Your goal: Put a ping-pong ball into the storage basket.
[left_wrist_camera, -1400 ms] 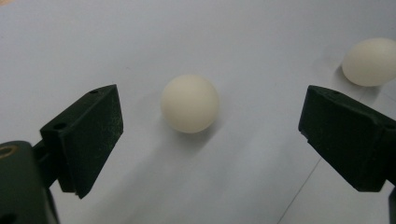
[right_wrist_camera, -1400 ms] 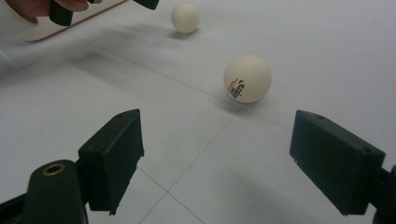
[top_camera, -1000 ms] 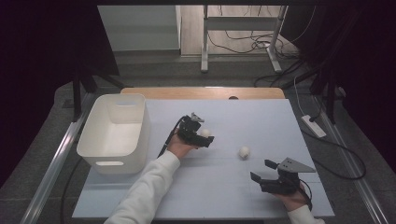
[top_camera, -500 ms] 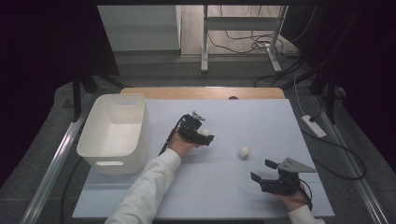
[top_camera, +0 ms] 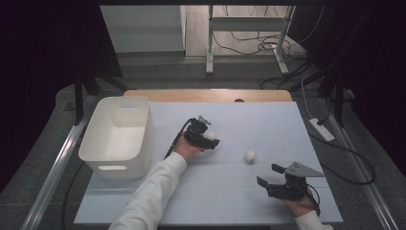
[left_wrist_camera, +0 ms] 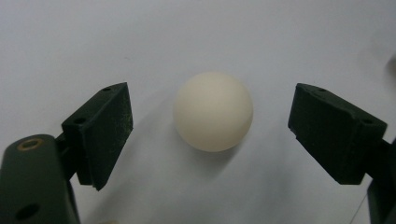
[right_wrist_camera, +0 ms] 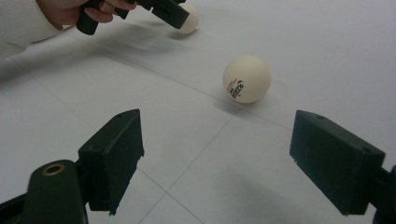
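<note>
Left tongs (top_camera: 207,139) sit over the pale worktop (top_camera: 268,120), jaws apart and just been closing, with a plain white ball (left_wrist_camera: 213,111) lying between them. In the left gripper view a gap shows on both sides of that ball; neither pad touches it, and it rests on the worktop.

Right tongs (top_camera: 272,176) rest near the worktop's near edge, jaws wide with nothing between them. A second white ball (right_wrist_camera: 246,79) with a small printed mark lies ahead of them, well clear of the pads, between the two tongs.

A white plastic bin (top_camera: 117,136) stands beyond the left tongs on their outer side; its contents are probably nil, though its floor is partly hidden.
</note>
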`<state>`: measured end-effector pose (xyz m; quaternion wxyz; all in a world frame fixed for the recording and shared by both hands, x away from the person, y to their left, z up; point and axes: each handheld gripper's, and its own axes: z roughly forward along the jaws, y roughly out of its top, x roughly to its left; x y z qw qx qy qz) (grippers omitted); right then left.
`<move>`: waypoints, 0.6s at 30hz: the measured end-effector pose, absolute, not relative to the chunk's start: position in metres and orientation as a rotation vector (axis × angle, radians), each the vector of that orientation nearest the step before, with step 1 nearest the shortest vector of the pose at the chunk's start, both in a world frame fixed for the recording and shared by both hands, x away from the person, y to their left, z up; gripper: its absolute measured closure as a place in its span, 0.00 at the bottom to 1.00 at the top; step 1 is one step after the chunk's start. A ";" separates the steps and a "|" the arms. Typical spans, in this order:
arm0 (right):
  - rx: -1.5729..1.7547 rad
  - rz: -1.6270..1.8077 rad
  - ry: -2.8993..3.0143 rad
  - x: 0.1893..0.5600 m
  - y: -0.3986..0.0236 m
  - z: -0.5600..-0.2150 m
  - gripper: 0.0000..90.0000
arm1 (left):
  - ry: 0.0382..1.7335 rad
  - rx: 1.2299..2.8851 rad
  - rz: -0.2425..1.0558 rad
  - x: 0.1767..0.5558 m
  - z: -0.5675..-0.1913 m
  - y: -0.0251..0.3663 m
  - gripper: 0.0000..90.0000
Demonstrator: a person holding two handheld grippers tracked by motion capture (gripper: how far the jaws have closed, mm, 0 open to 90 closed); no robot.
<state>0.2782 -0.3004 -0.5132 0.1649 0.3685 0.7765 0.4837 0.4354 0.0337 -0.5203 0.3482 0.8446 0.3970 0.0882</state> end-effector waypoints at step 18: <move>1.051 1.378 2.212 0.278 -0.300 -0.513 0.20 | 1.005 2.211 0.235 0.439 -0.523 0.033 0.49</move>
